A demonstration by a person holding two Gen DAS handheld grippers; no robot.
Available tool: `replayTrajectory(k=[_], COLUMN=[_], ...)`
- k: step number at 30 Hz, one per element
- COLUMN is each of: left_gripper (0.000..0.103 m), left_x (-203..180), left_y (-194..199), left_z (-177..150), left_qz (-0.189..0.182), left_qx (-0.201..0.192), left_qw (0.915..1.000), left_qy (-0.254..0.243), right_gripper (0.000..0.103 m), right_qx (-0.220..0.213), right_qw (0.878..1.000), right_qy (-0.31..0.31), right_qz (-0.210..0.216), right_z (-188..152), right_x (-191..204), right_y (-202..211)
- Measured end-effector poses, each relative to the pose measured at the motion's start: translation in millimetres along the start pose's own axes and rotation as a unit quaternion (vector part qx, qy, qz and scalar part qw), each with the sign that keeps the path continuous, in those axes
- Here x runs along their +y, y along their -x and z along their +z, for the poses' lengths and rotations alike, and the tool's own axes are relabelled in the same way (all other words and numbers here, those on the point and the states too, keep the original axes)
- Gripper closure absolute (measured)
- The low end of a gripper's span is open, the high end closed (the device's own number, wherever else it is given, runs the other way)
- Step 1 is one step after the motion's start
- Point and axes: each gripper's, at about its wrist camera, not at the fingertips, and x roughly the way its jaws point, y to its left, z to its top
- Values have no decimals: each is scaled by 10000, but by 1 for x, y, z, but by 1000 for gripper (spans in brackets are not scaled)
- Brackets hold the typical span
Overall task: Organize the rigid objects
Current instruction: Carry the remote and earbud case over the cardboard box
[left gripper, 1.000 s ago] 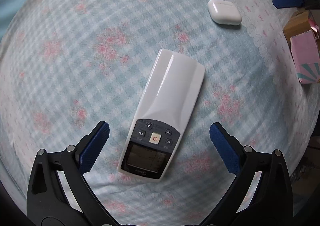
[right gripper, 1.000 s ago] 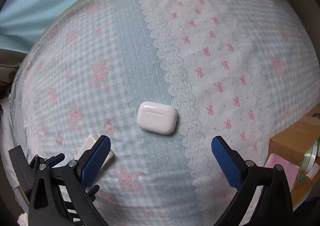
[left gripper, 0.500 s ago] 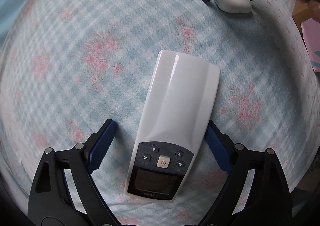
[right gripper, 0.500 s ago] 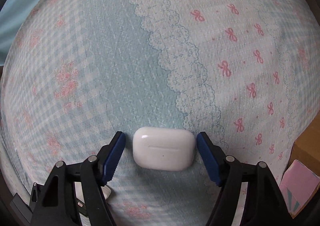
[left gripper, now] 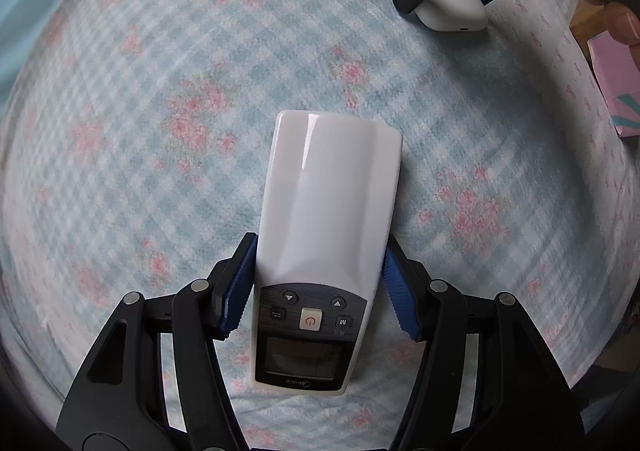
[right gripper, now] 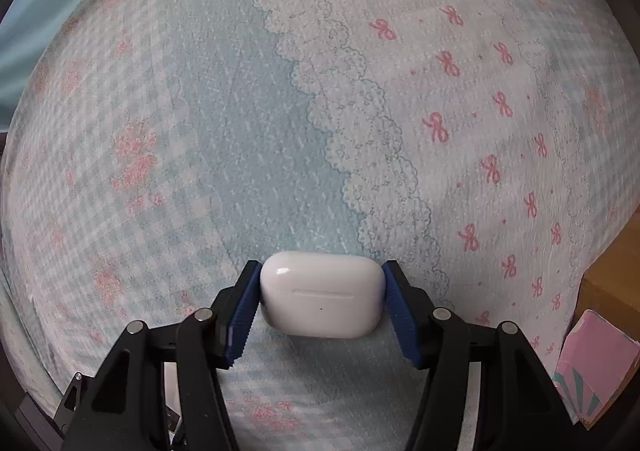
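left tool clamps remote | right tool clamps earbud case

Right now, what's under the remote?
The remote lies on the patterned bedsheet, its sides pinched by the left gripper, whose jaws have just been closing. Only sheet shows around it; whatever lies directly beneath is covered.
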Motion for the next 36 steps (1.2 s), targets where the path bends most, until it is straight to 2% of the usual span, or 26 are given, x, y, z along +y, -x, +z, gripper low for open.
replayTrajectory(k=[4,10,17,22,26,31,36], left_gripper=[46,46,46,47,47,47,48], left_x=[8,4,-23,-62,-102,-163,-232], left_y=[19,56,124,178,215,248,261], left_z=[-8,-10,5,26,48,78,112], left_qz=[-175,-302,-223,-109,-79,-230,-555], left_qx=[-61,-232,-497,-736,-895,-1063,-1159], left_qw=[9996,9982,9981,9972,9957,9939,9917], left_qy=[233,458,299,-8,-203,-170,-64], right_gripper=[47,47,47,47,47,47,47], right_qx=[-122,-292,-562,-845,-1050,-1264,-1402], right_qw=[9993,9984,9965,9939,9911,9886,9878], right_qy=[363,418,297,142,11,59,236], right_qz=[-36,248,547,697,820,814,639], right_z=[-9,-20,-36,-42,-54,-71,-83], right_x=[7,5,-28,-76,-129,-201,-275], right_y=[16,59,132,186,228,267,288])
